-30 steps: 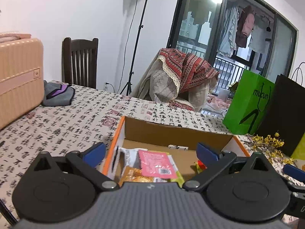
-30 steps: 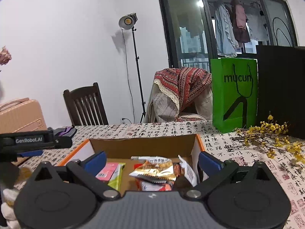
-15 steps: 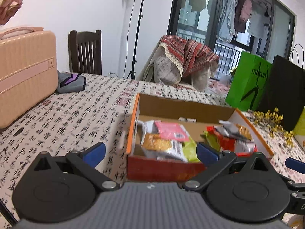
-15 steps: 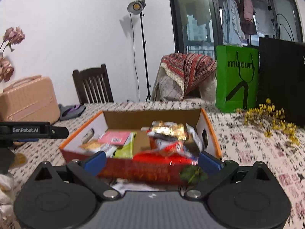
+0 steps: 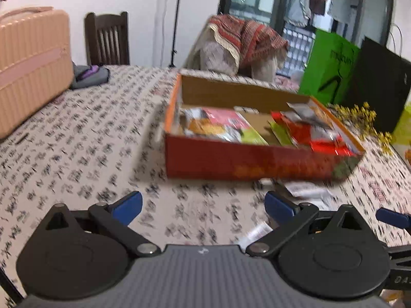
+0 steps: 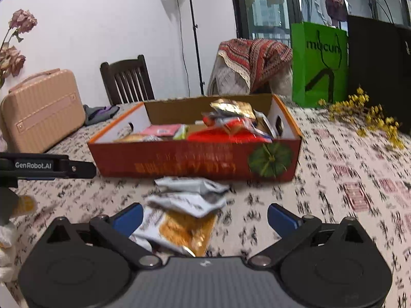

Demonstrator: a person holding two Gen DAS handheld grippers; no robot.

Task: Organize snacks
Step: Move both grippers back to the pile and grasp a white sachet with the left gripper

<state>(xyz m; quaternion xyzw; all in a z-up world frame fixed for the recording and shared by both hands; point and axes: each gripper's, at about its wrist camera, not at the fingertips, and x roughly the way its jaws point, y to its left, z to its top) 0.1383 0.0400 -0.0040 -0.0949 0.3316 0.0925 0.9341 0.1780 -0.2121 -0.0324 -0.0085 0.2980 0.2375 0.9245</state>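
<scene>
Both tongs, left (image 5: 203, 205) and right (image 6: 205, 215), gaping wide, hovering over surface (image 6: 346, 179); packets (image 6: 187, 205) lying before box (image 6: 195, 161).

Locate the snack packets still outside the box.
In the right wrist view, the loose packets lie on the tablecloth before the orange box, between the open right tongs.

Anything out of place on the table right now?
Yes: several snack packets lie loose on the tablecloth in front of the red box, outside it, while the other snacks sit inside. Both tongs are open and empty.
</scene>
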